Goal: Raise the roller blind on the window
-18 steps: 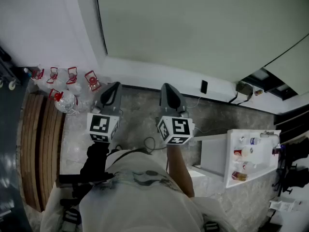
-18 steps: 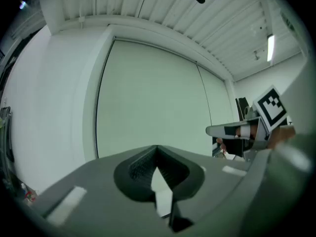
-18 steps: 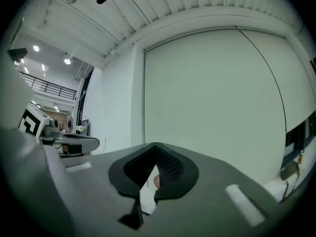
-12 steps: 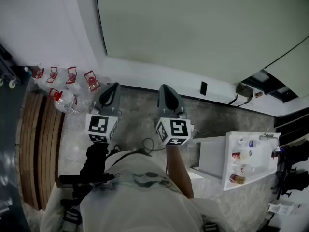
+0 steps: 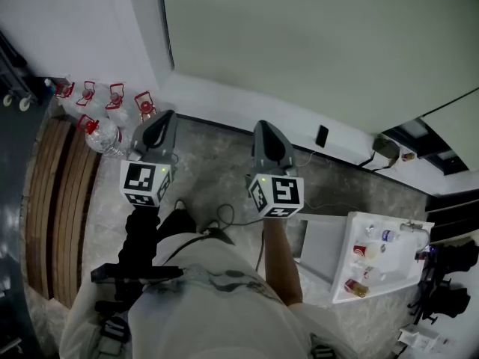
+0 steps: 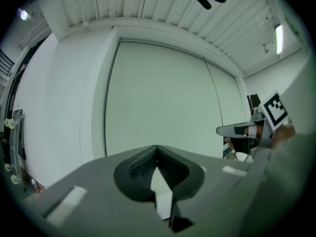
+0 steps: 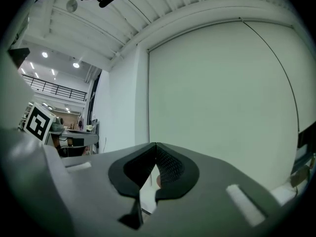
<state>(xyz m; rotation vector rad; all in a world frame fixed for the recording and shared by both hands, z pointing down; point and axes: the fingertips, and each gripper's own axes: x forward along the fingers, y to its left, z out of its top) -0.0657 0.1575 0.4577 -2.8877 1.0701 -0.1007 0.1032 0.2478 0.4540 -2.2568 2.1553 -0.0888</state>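
Roller blind (image 5: pixel 314 43) down, left hand-held gripper (image 6: pixel 157 151) closed

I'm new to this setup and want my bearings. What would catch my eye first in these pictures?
The big pale roller blind fills the view ahead, lowered over the window. In front of it the left gripper and right gripper point at it side by side, both shut and empty. Red-capped water bottles cluster on the floor by the wall at the left.

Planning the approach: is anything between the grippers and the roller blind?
Nothing visible. Left gripper and right gripper face the roller blind through open air; the water bottles stand on the floor, off left.
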